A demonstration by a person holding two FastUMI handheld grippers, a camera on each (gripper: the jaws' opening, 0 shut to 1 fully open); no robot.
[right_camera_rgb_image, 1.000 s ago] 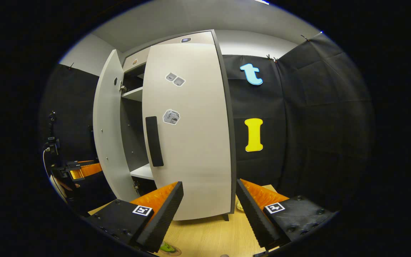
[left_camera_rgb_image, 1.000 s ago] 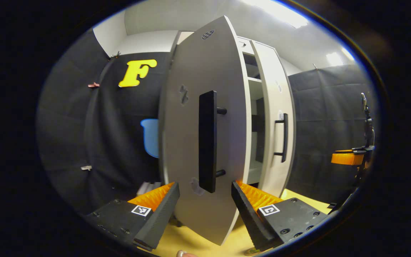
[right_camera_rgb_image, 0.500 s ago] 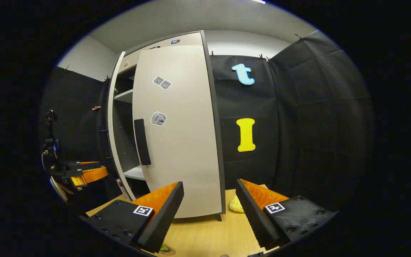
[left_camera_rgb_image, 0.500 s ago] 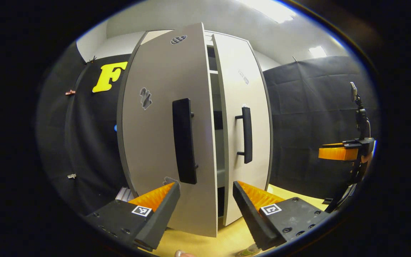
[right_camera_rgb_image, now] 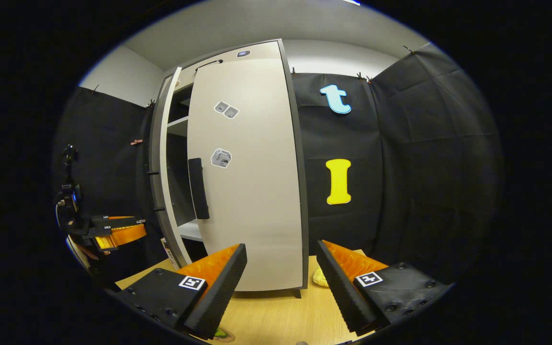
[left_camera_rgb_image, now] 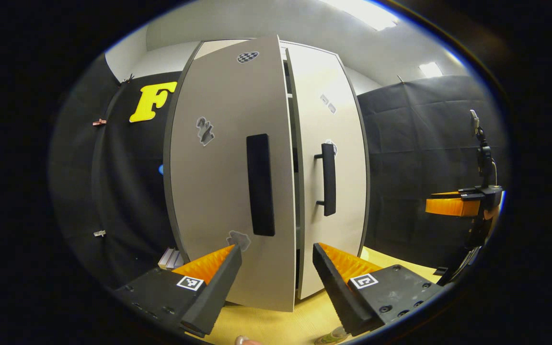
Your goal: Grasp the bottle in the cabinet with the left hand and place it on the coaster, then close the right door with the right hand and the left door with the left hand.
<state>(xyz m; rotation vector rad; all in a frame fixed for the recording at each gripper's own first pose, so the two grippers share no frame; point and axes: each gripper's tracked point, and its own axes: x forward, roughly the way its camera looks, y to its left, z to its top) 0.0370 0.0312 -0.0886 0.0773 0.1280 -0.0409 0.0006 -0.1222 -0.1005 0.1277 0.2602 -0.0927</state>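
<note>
In the left gripper view, the left hand-held gripper (left_camera_rgb_image: 276, 282) sits at the bottom centre with its fingers spread wide and nothing between them, facing the cabinet's left door (left_camera_rgb_image: 228, 182), which stands slightly ajar beside the shut right door (left_camera_rgb_image: 331, 177); the top of the bottle (left_camera_rgb_image: 329, 336) peeks in at the bottom edge on the tabletop (left_camera_rgb_image: 304, 318). In the right gripper view, the right hand-held gripper (right_camera_rgb_image: 281, 282) is likewise wide and empty at bottom centre before the right door (right_camera_rgb_image: 252, 182), the left door (right_camera_rgb_image: 161, 177) is seen edge-on at centre left, and the coaster (right_camera_rgb_image: 223, 334) lies at the bottom edge.
</note>
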